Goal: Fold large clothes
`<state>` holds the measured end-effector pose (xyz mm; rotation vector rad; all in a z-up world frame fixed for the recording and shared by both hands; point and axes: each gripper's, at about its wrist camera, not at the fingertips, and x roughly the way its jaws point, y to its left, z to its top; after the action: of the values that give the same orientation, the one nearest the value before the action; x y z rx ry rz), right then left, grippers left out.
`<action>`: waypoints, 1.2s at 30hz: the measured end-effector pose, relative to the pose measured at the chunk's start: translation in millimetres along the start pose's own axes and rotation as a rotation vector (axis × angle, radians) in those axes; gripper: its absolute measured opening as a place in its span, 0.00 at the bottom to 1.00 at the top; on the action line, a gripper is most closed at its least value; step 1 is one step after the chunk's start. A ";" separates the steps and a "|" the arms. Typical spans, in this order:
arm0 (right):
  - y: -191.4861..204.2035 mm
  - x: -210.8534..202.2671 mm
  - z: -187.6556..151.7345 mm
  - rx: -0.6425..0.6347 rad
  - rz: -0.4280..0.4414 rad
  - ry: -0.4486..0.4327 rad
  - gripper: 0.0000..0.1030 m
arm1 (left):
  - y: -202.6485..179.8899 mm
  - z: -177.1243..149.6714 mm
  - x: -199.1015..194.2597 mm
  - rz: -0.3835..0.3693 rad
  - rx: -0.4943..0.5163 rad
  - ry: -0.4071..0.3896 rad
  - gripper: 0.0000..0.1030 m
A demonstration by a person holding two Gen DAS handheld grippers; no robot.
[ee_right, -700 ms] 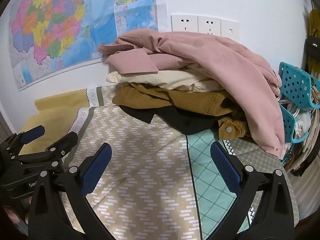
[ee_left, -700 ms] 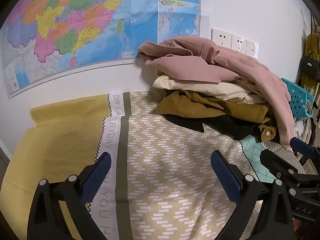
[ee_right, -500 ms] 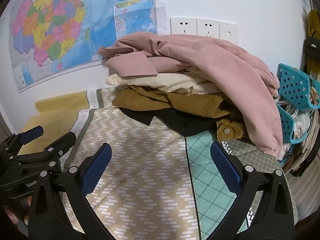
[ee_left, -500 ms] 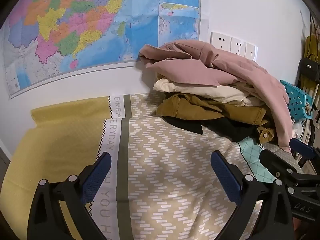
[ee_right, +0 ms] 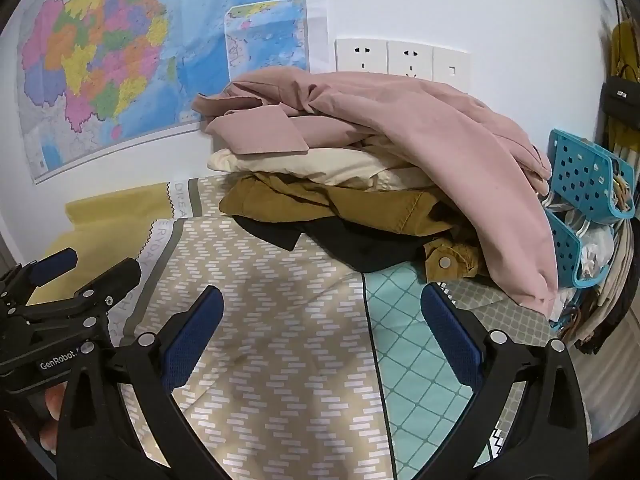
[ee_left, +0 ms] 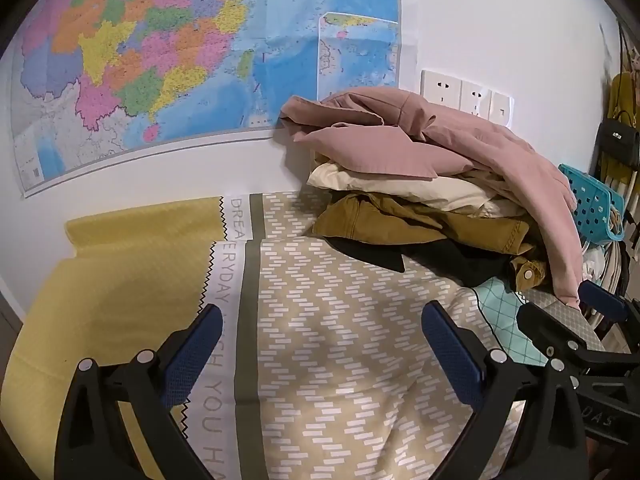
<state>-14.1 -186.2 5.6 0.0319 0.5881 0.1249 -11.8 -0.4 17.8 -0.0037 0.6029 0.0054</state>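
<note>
Matt cloth garments (ee_right: 400, 132); glossy paper map (ee_left: 180, 52); perforated plastic basket (ee_right: 588, 176).

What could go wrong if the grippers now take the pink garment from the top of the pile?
1. The pink garment drapes over the pile's right side, beside the blue basket; pulling may snag the basket.
2. It lies on the cream garment and brown garment; these may get dragged along and the stack may topple.
3. Both the left gripper and right gripper are open and apart from the pile; a one-sided grasp may bunch the cloth.

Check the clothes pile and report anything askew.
The pink garment on top is unfolded and crumpled, one part drooping down the pile's right side toward the blue basket. The cream, brown and black layers beneath look roughly stacked.
</note>
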 end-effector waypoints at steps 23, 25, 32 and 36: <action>3.4 1.4 -1.2 -0.017 -0.019 -0.016 0.95 | 3.2 1.4 -0.5 0.014 -0.004 -0.010 0.94; 3.5 2.2 -0.7 -0.017 -0.020 -0.014 0.95 | 3.4 0.6 -0.7 0.014 -0.005 -0.011 0.94; 3.7 1.5 -1.2 -0.019 -0.021 -0.015 0.95 | 3.5 -1.2 -2.0 0.017 -0.008 -0.015 0.94; 5.6 1.1 -0.3 -0.025 -0.024 -0.017 0.95 | 4.1 -1.3 -2.2 0.017 -0.010 -0.016 0.94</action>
<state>-14.0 -180.5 5.2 0.0019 0.5694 0.1085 -14.4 3.7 17.9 -0.0086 0.5872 0.0247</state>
